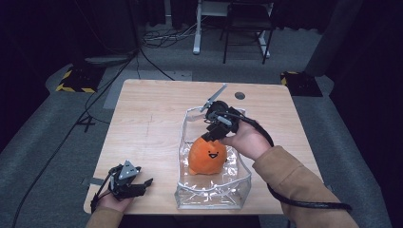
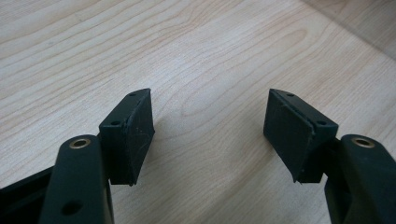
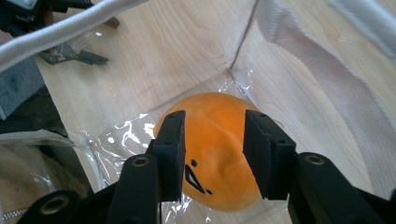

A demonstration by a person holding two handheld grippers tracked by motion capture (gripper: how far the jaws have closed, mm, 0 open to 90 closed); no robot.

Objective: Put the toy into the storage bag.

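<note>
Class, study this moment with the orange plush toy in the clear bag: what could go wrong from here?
1. The right gripper hovers open just over the orange plush toy; moving away, a jaw might snag the soft toy and drag it.
2. The clear bag looks floppy and nothing steadies it, since the left gripper rests open on the table; its wall could catch the right gripper.

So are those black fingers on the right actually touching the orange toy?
Cannot tell. In the right gripper view the right gripper straddles the orange toy, but no gap or contact shows plainly.
</note>
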